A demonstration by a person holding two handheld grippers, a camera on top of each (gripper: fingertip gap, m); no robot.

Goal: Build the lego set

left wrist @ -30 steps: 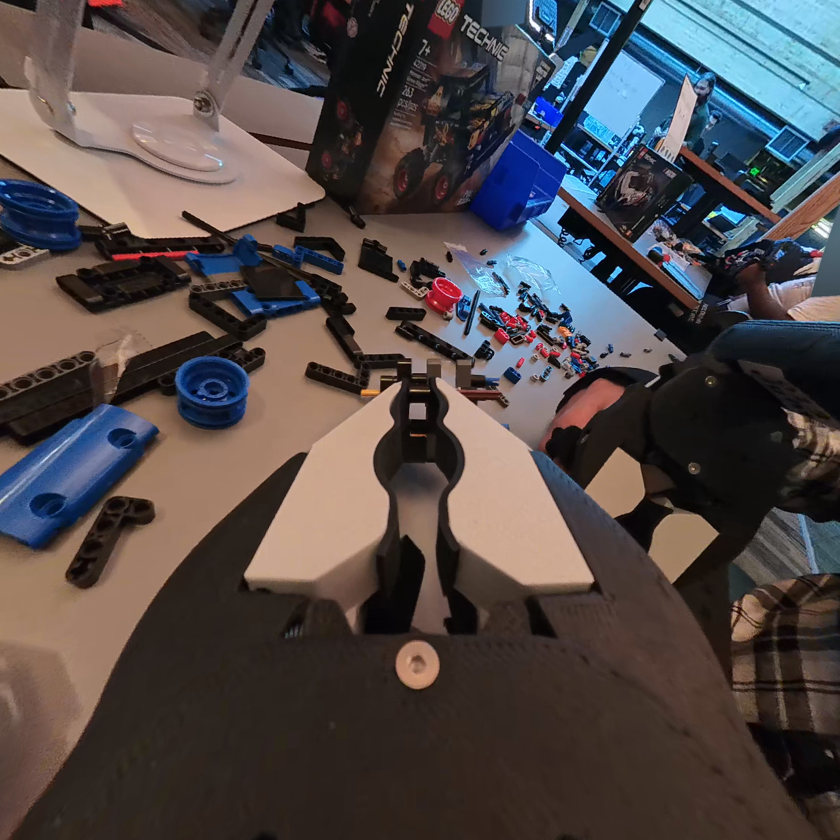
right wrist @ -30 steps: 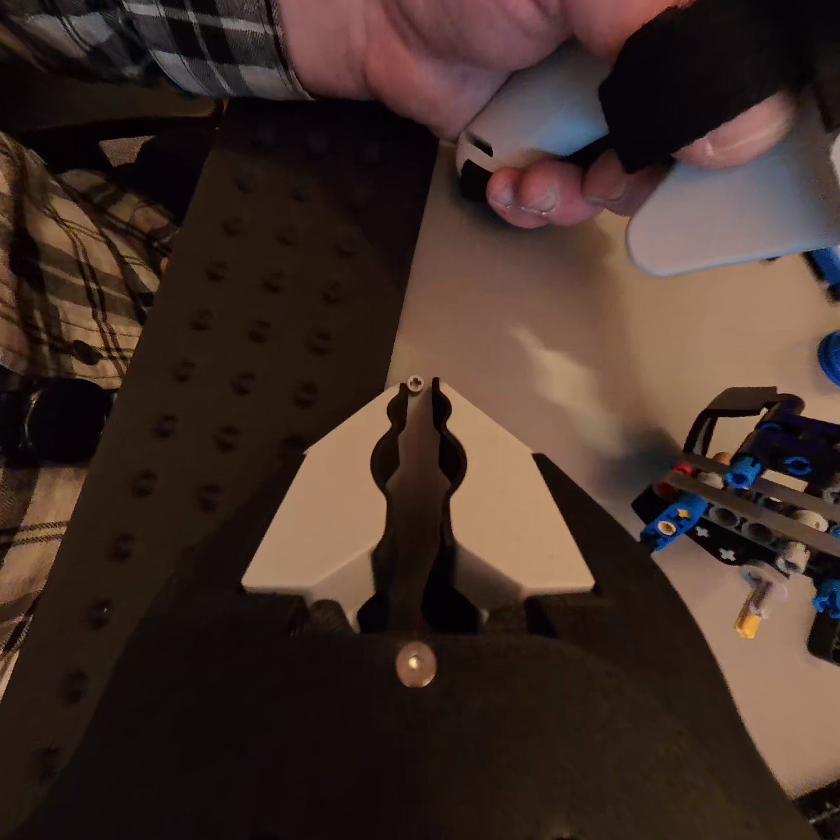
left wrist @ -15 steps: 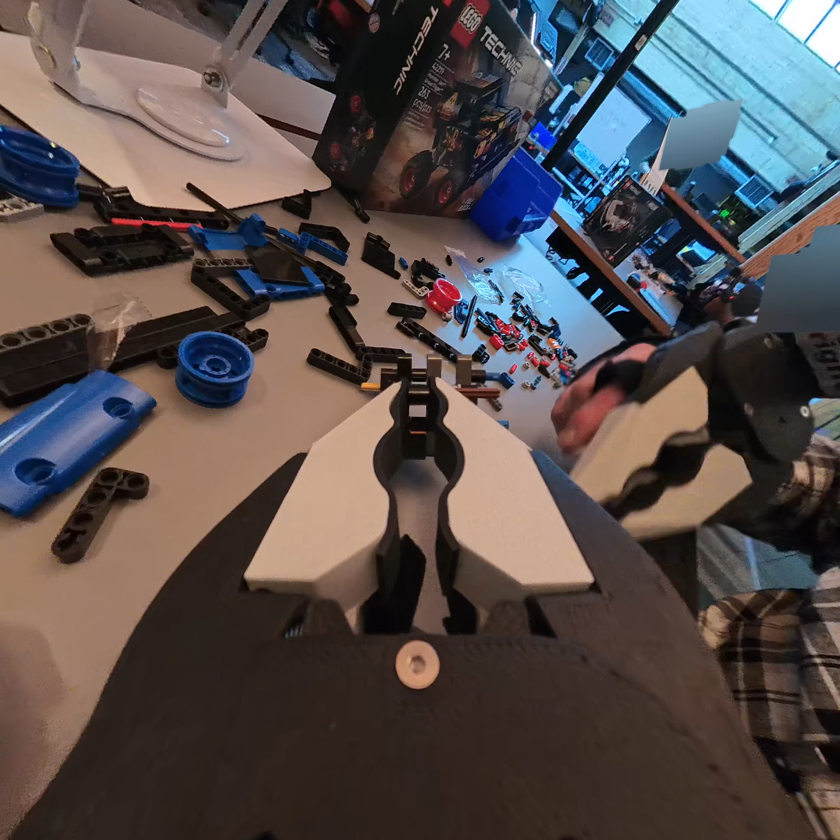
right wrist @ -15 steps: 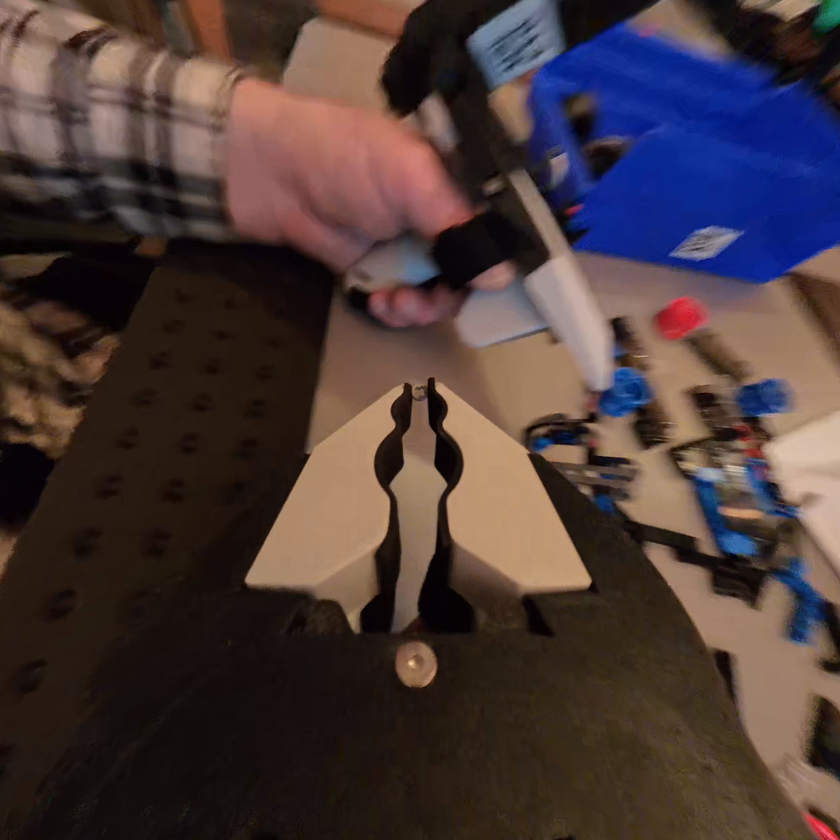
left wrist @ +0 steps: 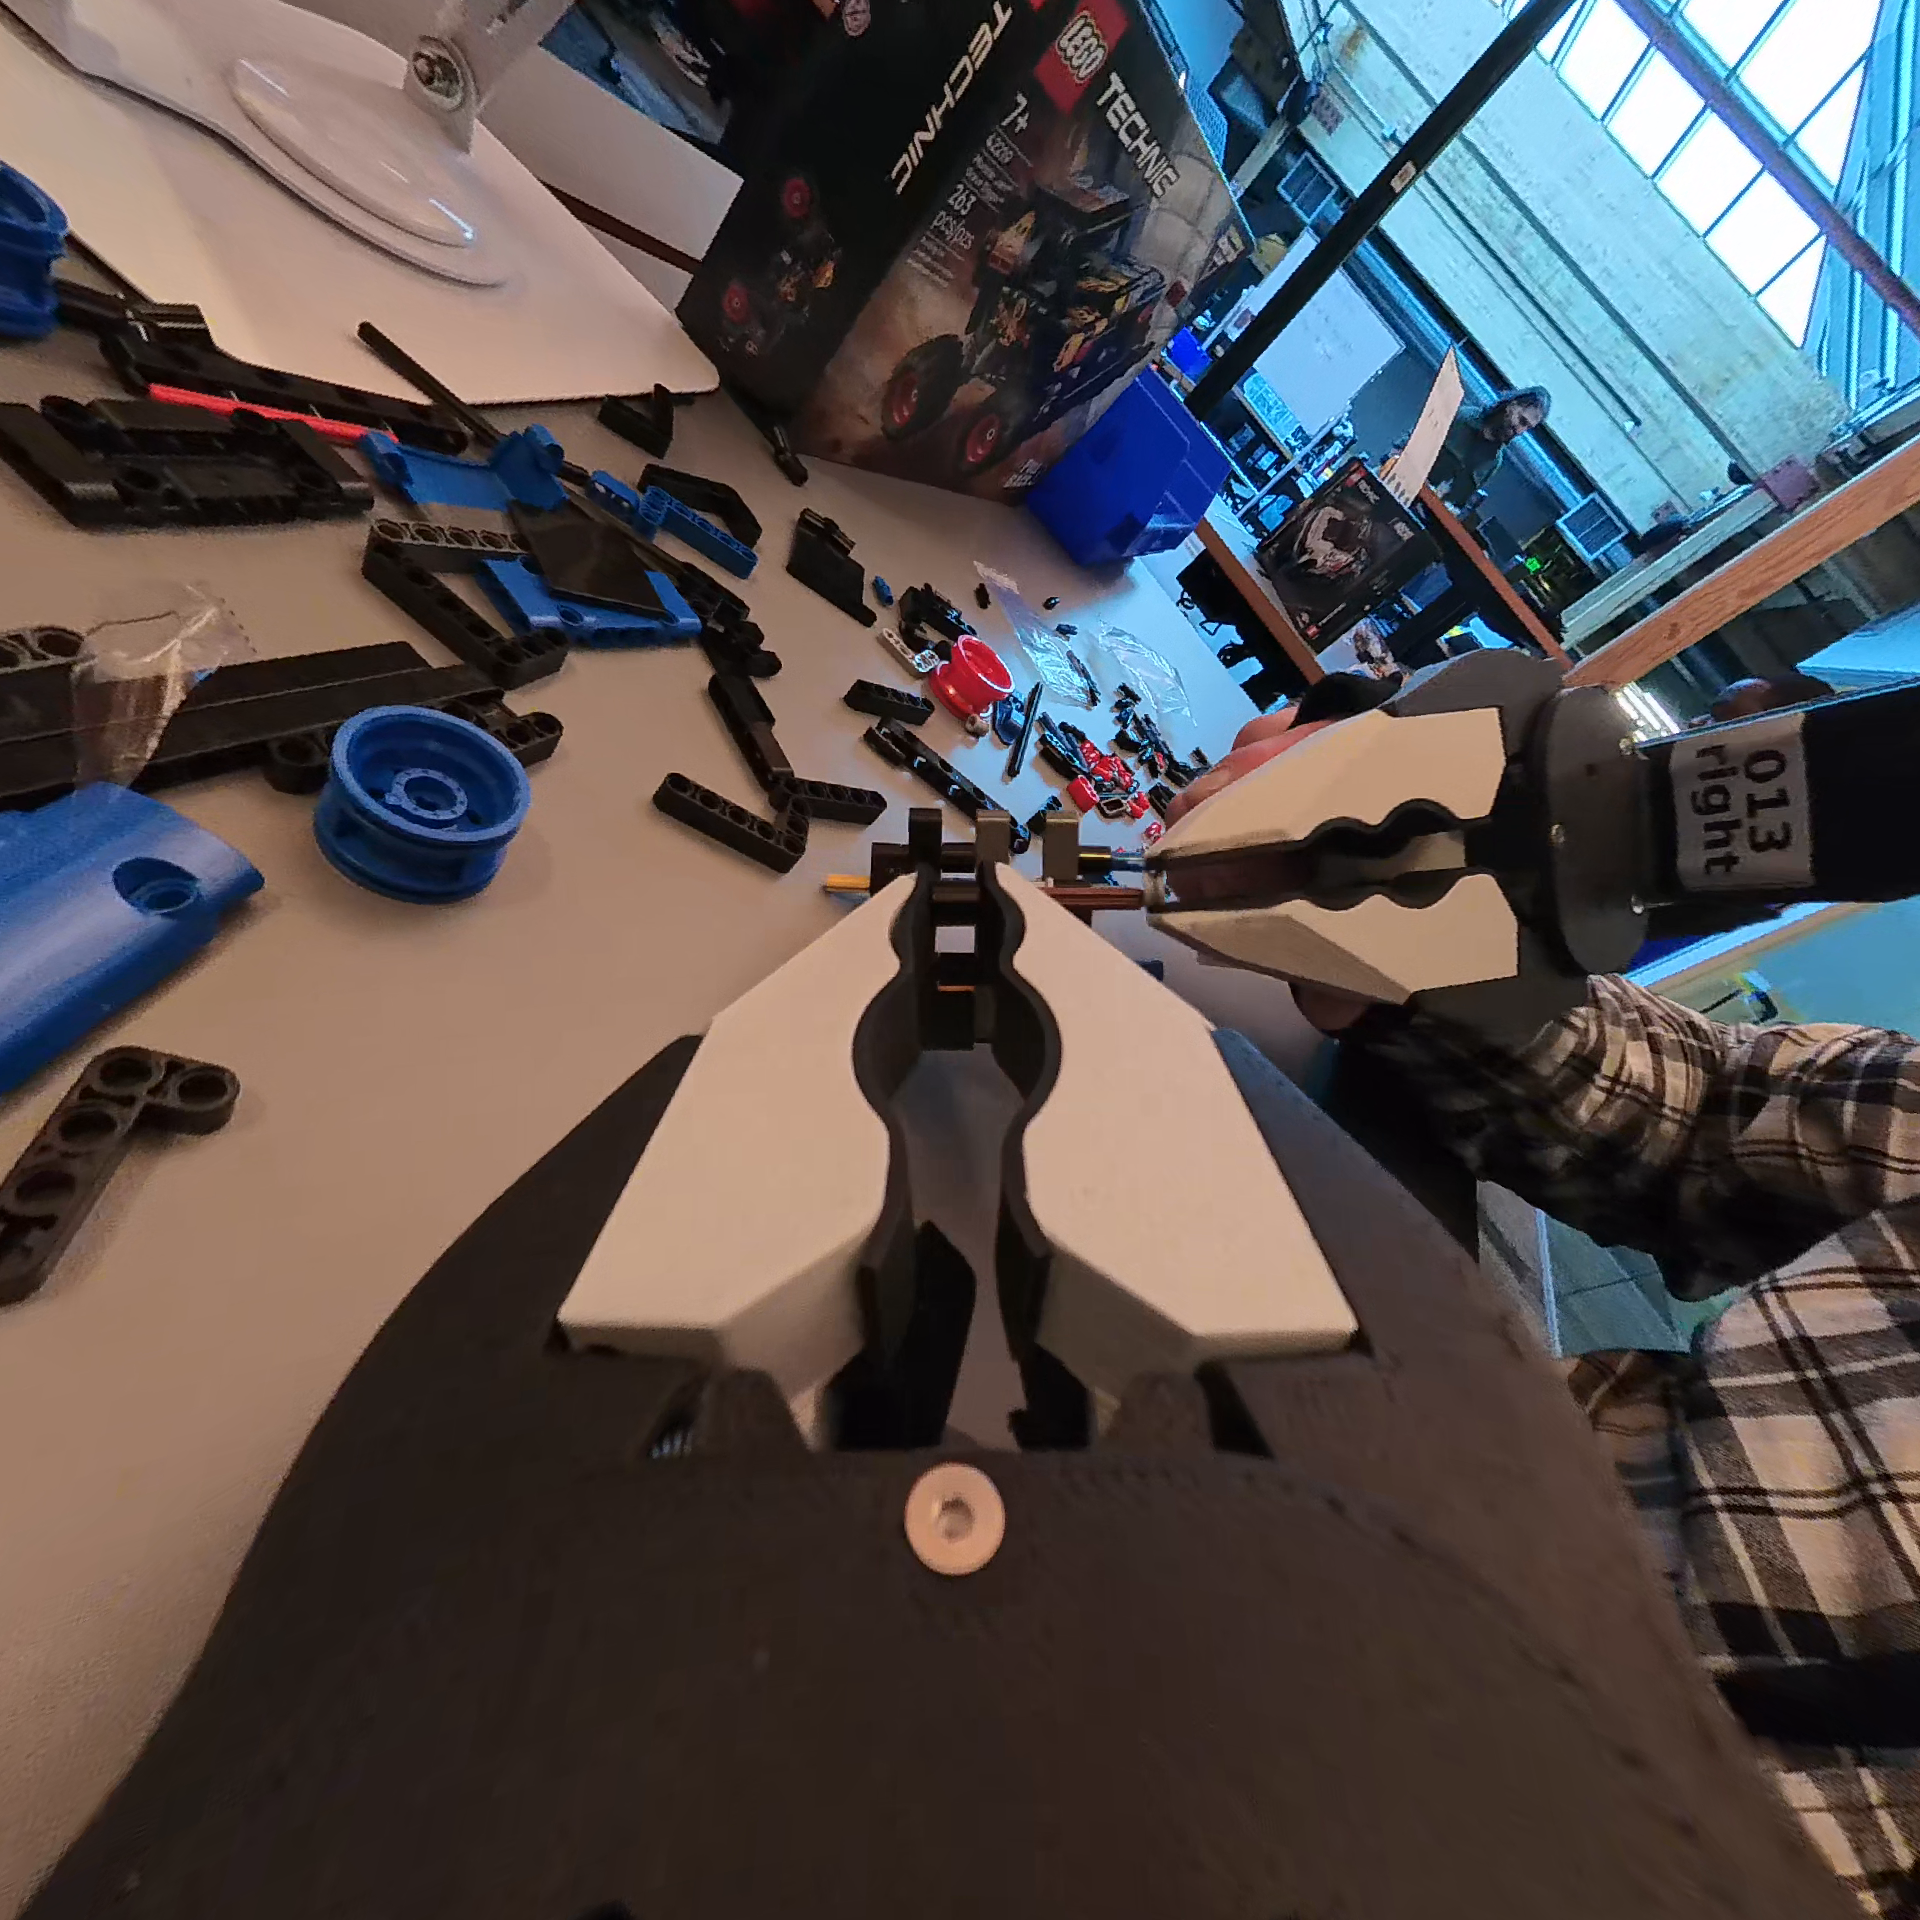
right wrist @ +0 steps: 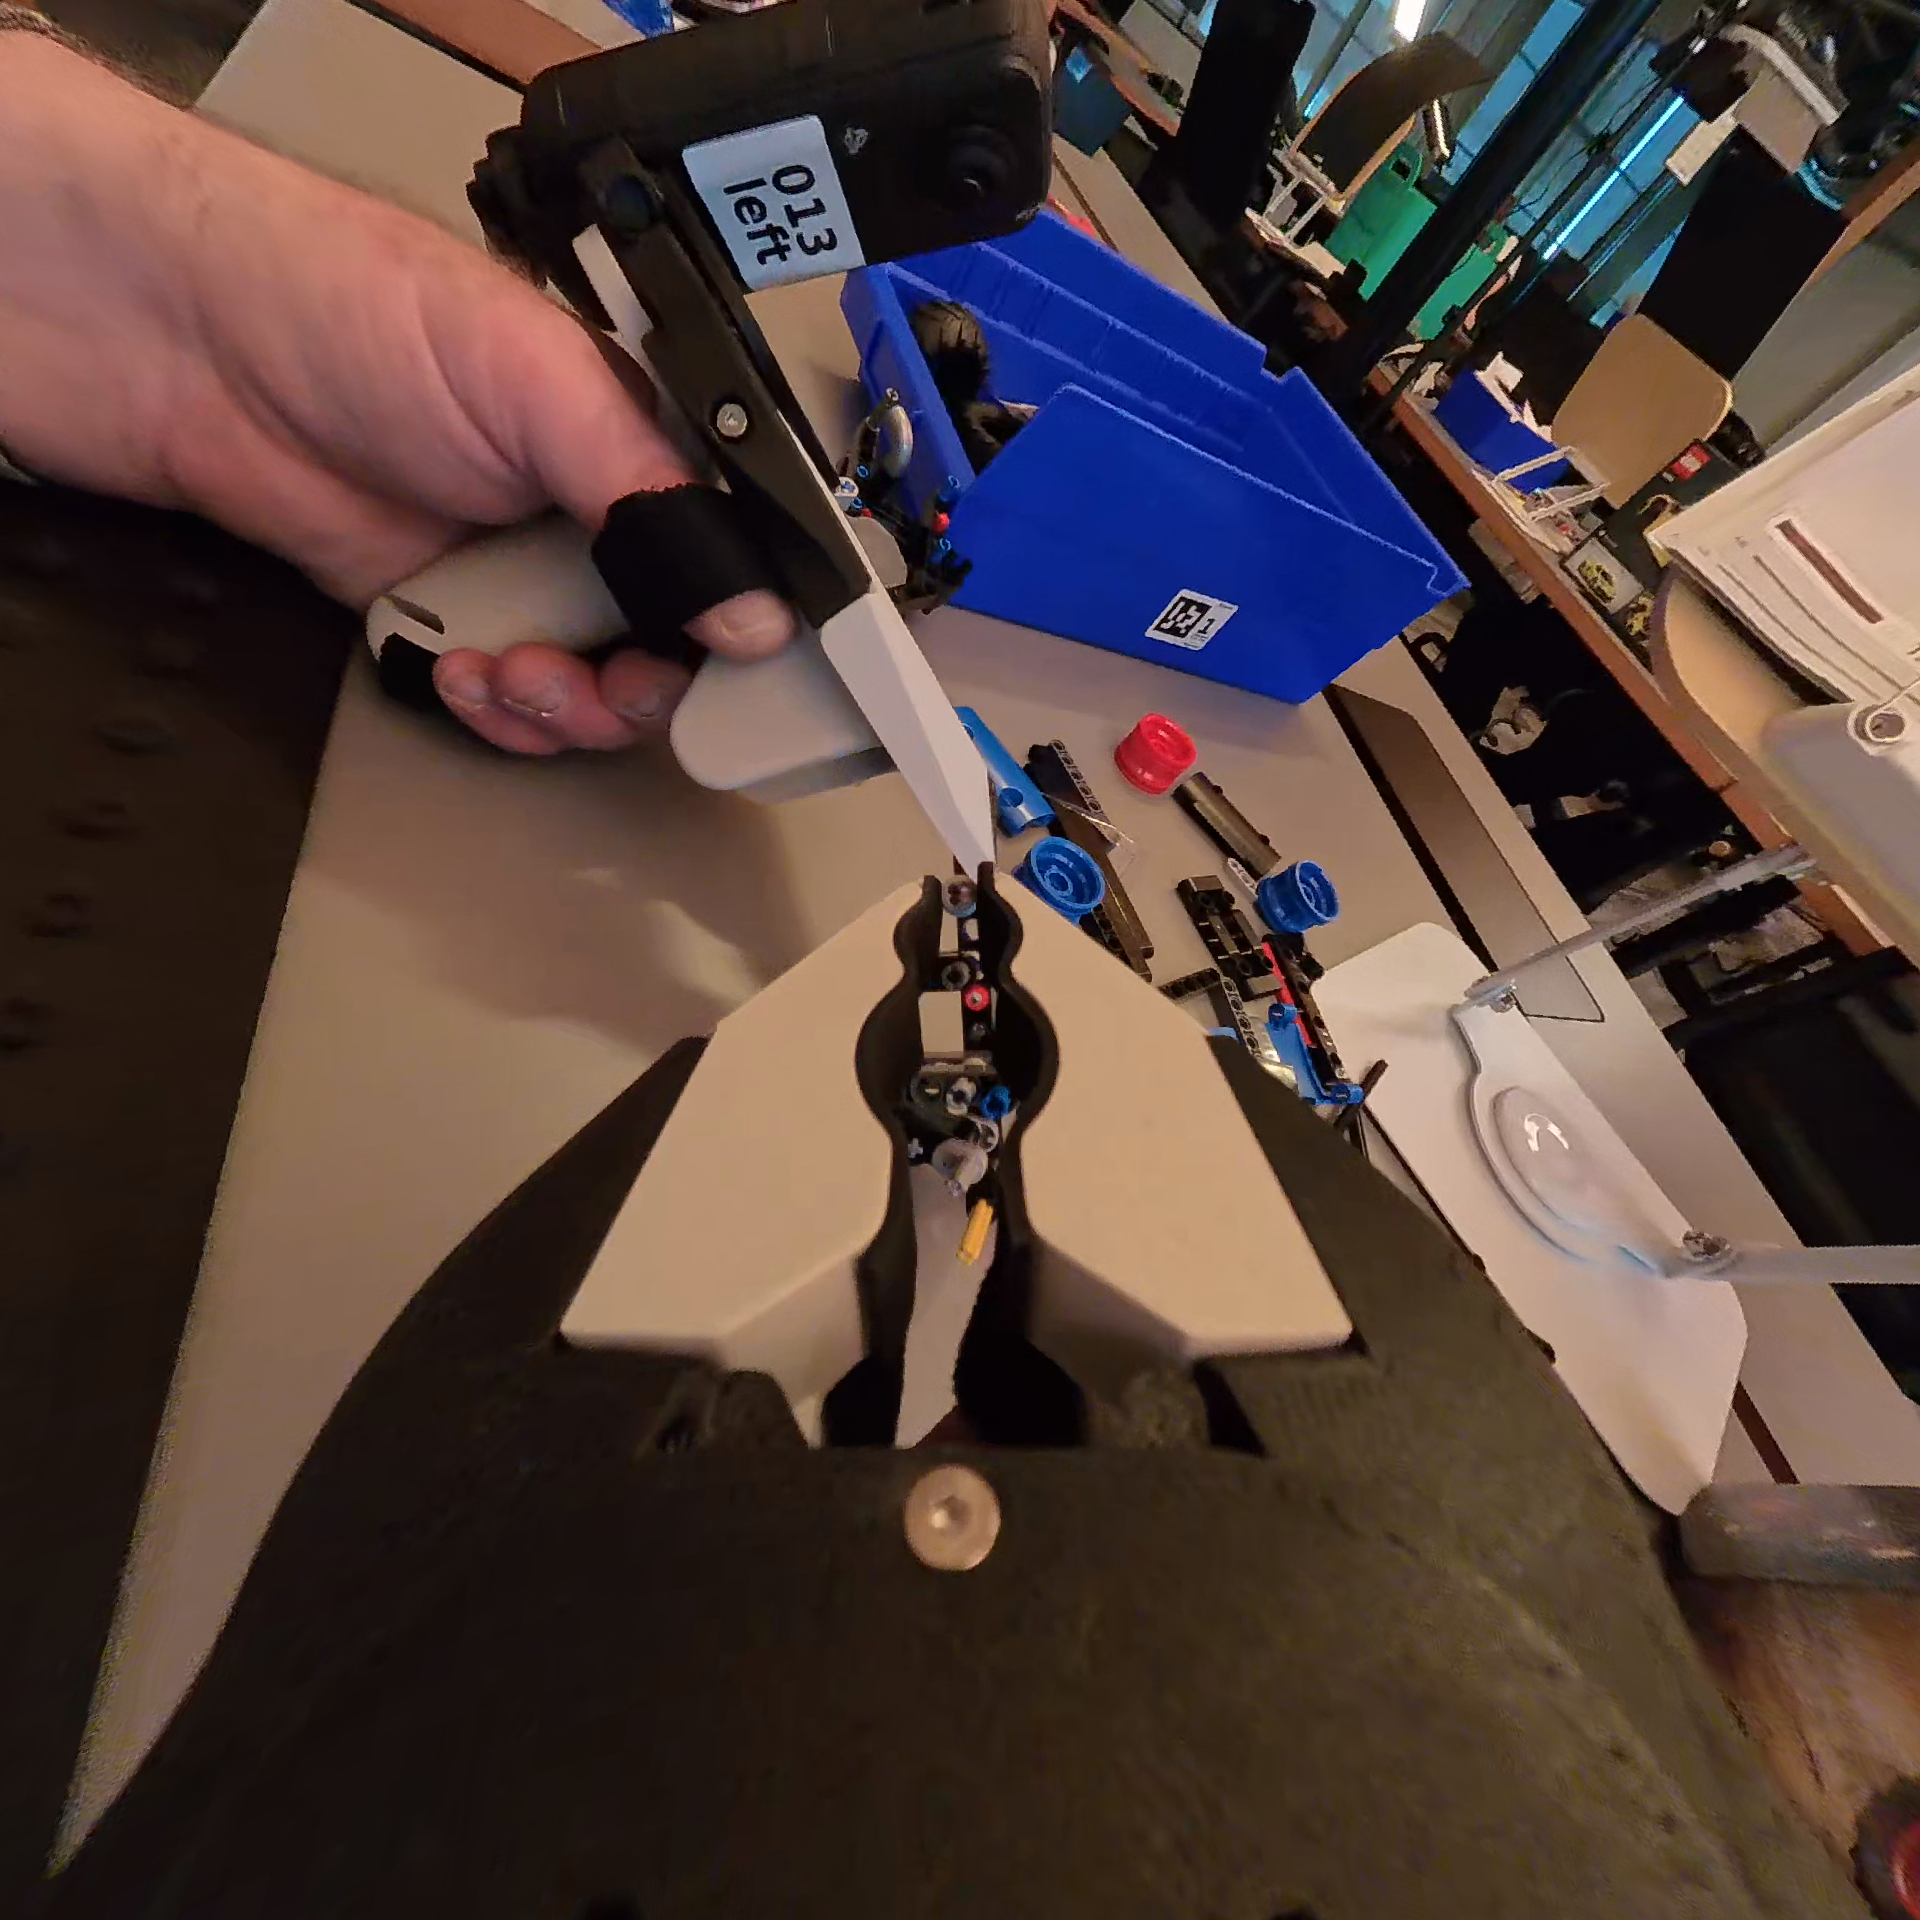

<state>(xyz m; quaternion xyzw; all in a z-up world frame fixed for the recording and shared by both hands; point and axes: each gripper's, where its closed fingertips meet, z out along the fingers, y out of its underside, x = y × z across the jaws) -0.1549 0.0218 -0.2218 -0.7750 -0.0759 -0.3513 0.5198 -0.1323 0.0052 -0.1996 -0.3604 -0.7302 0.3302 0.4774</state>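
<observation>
Grey tabletop (left wrist: 436, 1091) fills my left wrist view, strewn with loose pieces, and a workshop with tall windows rises behind it. I take the set box (left wrist: 966, 239) as my landmark: it stands at the far edge, with a blue bin (left wrist: 1127, 488) just to its right and a white stand base (left wrist: 312, 208) to its left.

Nearer me than the box lie black beams (left wrist: 457, 623) and blue panels (left wrist: 592, 608), mixed together. Nearer still sits a blue wheel hub (left wrist: 421, 802). A small red hub (left wrist: 971, 673) lies below the bin, among small bits in red, black and blue.

My left gripper (left wrist: 956, 894) is clamped on the assembly (left wrist: 977, 857), a small black and grey build with axles sticking out both sides. It is lifted off the table, well in front of the box.

My right gripper (right wrist: 961, 899) comes in from the right, well out from the box, and meets the assembly's right end. In the left wrist view its tips (left wrist: 1153, 878) sit nearly together at the axle there. In its own view a small round grey bit shows between the tips, with the assembly (right wrist: 956, 1081) below them in the gap. Whether they truly pinch that bit or only touch it, I cannot tell.

A bare hand (right wrist: 312, 395) holds the left gripper, and a plaid sleeve (left wrist: 1662, 1122) runs behind the right one.
</observation>
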